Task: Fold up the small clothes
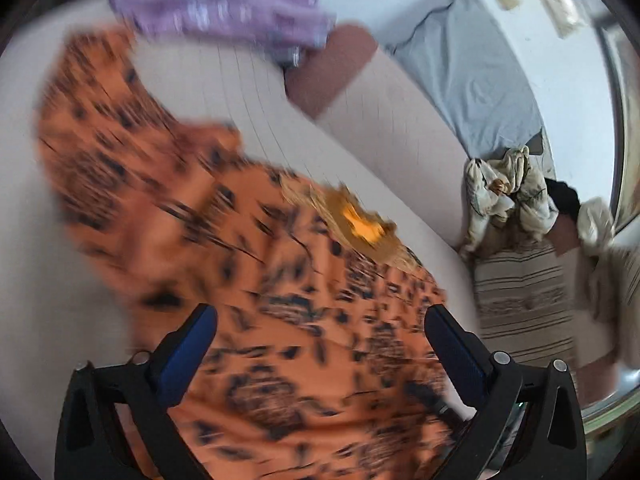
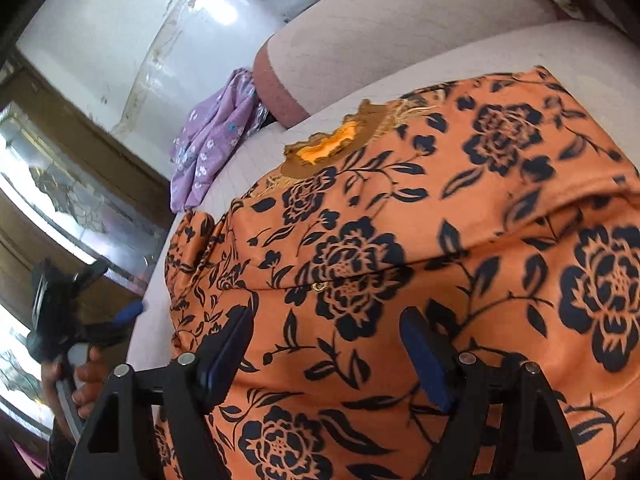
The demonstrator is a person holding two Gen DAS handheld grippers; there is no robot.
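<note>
Orange floral garment (image 2: 400, 240) lies spread on the bed (image 2: 400, 32); left hand-held gripper (image 1: 320, 344) and right hand-held gripper (image 2: 326, 344) both gape, released, above it.

Daylight is streaming through a brown-framed window (image 2: 52, 184) left of the right claw; a plain white wall (image 2: 120, 40) is standing beyond.

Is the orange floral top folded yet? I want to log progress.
Partly folded at most: the orange floral top shows one fold edge across its middle, but it covers much of the cushion. Both grippers are open above it.
</note>
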